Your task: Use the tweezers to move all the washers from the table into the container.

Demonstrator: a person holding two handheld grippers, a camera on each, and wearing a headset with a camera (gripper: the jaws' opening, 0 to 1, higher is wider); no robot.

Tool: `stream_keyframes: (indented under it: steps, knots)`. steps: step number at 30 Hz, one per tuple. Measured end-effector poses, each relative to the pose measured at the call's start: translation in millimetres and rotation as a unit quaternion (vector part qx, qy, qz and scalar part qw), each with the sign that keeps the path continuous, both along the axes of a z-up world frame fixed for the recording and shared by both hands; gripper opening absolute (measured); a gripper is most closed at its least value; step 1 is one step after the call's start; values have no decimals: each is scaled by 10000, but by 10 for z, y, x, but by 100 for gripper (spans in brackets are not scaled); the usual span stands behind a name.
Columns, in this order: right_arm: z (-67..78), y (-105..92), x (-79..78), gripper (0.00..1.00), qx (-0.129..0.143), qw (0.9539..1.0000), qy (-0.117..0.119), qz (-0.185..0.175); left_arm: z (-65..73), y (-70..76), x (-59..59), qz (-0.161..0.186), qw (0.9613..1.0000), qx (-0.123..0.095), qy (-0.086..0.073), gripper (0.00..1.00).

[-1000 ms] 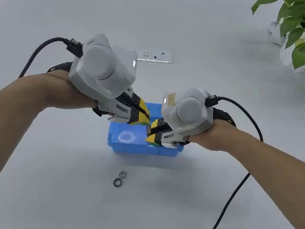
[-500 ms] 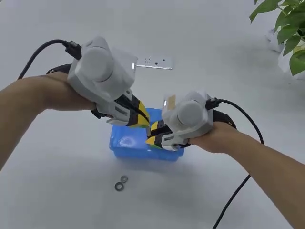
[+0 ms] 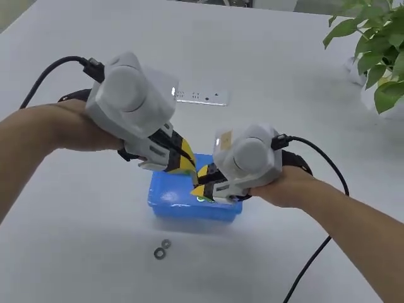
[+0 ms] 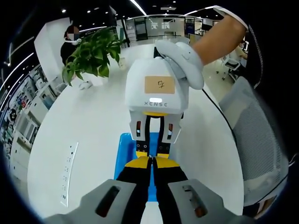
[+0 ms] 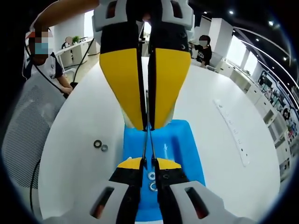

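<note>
Meeting tip to tip above the blue container (image 5: 187,149), the left claw (image 4: 151,159) and right claw (image 5: 149,162) both pinch the tweezers (image 5: 147,140), likely one steadying, one squeezing. Two washers (image 5: 152,176) lie inside; two loose washers (image 3: 160,253) wait on the table (image 3: 76,252) at the container's 7 o'clock.

1. Over container (image 3: 189,208): blocked. Left gripper (image 3: 182,158) and right gripper (image 3: 203,184) meet nose to nose, both clamped on tweezers (image 5: 146,135).
2. Table (image 3: 76,252) around 2 washers (image 3: 162,249), near side of container: open.
3. Cable (image 3: 309,265) trails at right.
</note>
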State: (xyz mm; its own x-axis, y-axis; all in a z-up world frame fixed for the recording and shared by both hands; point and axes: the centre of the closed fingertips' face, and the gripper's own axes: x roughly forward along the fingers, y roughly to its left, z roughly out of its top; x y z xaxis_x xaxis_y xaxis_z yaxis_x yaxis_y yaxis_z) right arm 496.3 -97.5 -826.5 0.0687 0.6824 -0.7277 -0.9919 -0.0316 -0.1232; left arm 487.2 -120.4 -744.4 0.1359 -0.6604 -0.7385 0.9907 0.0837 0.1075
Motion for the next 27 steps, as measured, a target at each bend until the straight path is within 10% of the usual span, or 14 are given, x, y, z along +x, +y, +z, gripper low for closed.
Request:
stream_keyframes:
  steps: [27]
  knots:
    - [61, 189, -630, 11, 138, 9996, -43, 261, 51, 170, -626, 53, 9999, 144, 56, 6]
